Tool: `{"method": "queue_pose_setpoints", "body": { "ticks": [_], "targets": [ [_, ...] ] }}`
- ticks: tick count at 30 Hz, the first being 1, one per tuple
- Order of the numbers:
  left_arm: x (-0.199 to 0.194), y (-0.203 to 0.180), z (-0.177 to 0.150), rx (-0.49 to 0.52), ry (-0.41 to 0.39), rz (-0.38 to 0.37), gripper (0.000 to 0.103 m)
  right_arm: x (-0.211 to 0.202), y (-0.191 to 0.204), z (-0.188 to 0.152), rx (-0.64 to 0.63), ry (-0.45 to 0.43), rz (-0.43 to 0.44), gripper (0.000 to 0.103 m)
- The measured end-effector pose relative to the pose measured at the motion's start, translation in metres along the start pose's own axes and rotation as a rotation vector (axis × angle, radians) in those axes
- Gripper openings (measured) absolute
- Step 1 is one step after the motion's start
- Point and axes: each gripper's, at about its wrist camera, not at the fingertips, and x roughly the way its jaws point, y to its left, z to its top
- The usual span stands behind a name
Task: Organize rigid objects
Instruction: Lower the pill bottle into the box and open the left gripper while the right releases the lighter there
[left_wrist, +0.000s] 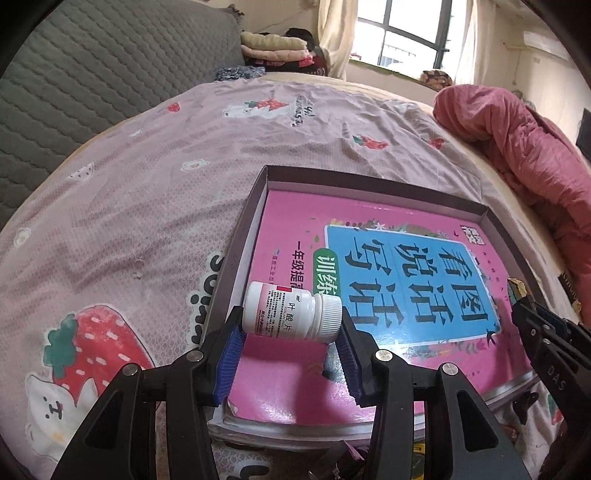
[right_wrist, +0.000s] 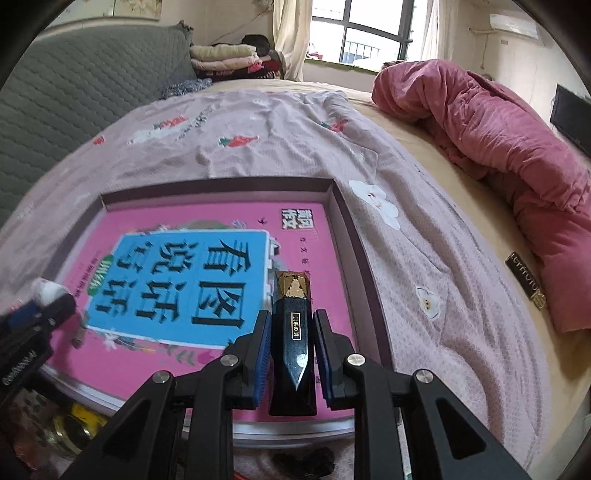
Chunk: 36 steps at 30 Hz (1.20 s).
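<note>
**Holding two small items over the boxed book**

Pinching a white pill bottle (left_wrist: 291, 312) sideways, my left gripper (left_wrist: 291, 332) presses its blue pads (left_wrist: 231, 356) on the bottle's base and ribbed cap. My right gripper (right_wrist: 291, 350) is nearly closed on a black faceted case with a gold end (right_wrist: 291, 321), gripped by its flanks, gold end pointing away from me. Both items hang above a pink workbook (left_wrist: 369, 266) with a blue title panel, which lies flat inside a shallow dark-walled box (left_wrist: 243, 236). The box rests on a pale pink strawberry-print sheet (left_wrist: 147, 192) covering the bed. A second black case with gold lettering (right_wrist: 526, 278) lies on the sheet to the right, just beside a rolled red quilt (right_wrist: 517, 147).
</note>
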Motion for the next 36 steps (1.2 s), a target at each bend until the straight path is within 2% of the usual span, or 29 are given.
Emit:
{"method": "queue_pose_setpoints", "body": {
  "ticks": [9, 19, 26, 36],
  "targets": [
    [0.0, 0.0, 0.0, 0.012, 0.007, 0.005, 0.049, 0.004, -0.007, -0.011, -0.005, 0.026, -0.046, 0.023],
    [-0.002, 0.001, 0.0, 0.02, 0.017, -0.005, 0.049, 0.001, -0.013, -0.014, 0.035, 0.047, -0.036, 0.023],
    [-0.003, -0.003, -0.004, 0.044, 0.016, 0.02, 0.049, -0.007, -0.014, -0.016, 0.032, 0.035, -0.042, 0.023],
    [-0.007, -0.004, -0.007, 0.057, 0.029, 0.028, 0.049, -0.024, -0.02, -0.018, 0.036, 0.014, -0.039, 0.031]
  ]
}}
